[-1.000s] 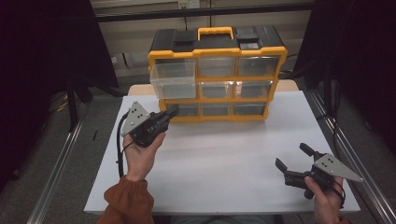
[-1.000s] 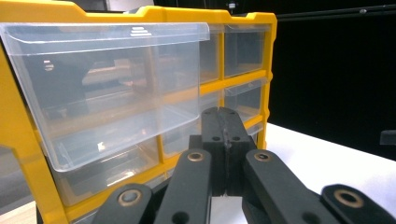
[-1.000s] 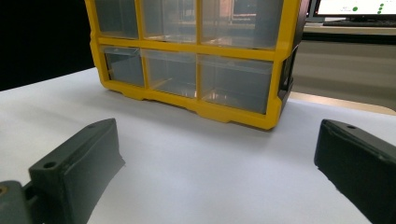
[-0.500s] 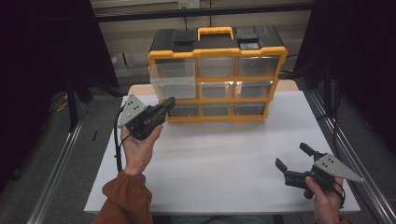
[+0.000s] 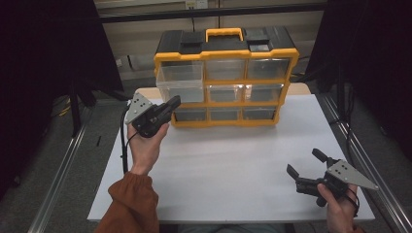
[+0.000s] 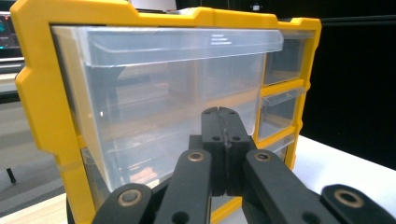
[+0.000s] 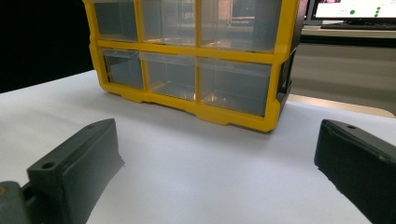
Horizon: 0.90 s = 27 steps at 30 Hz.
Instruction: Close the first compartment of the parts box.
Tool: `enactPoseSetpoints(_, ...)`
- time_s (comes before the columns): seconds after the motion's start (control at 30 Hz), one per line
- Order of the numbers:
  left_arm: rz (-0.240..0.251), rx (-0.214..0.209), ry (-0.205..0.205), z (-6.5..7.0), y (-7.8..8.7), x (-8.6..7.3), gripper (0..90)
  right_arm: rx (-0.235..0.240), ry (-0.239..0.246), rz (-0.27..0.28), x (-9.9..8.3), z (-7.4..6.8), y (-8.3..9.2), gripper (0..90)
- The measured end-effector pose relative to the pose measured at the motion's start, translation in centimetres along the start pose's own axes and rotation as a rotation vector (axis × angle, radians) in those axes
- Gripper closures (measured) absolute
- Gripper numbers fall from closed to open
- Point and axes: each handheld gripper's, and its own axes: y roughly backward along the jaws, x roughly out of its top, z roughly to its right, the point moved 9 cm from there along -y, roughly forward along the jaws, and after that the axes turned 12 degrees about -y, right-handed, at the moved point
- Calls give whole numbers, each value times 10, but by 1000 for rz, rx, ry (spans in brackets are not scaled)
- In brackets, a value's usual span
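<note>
Two black tongs: left tongs (image 6: 223,140) closed by clear plastic drawer (image 6: 173,107), right tongs (image 7: 210,172) open.

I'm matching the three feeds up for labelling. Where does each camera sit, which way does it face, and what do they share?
High view: above the person's side, looking forward and down on the table; both forearms, left gripper, right gripper show.
Left gripper view: rides that gripper, close to the organizer and its large drawer; shut jaws show.
Right gripper view: low over the table, facing the organizer's lower drawers; open jaws show.
Shared: all three see the yellow organizer.
</note>
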Motion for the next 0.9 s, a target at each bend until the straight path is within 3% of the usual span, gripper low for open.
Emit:
enactPoseSetpoints(0.4,-29,9,-12,-6,-7,-8,900,-1,2,2,0,0,-1,0)
enactPoseSetpoints(0.77,-17,16,10,-6,-11,-8,900,1,1,-2,-1,0,-1,0)
enactPoseSetpoints(0.9,-20,23,-5,-7,-11,-8,900,-1,0,-1,0,0,-1,0)
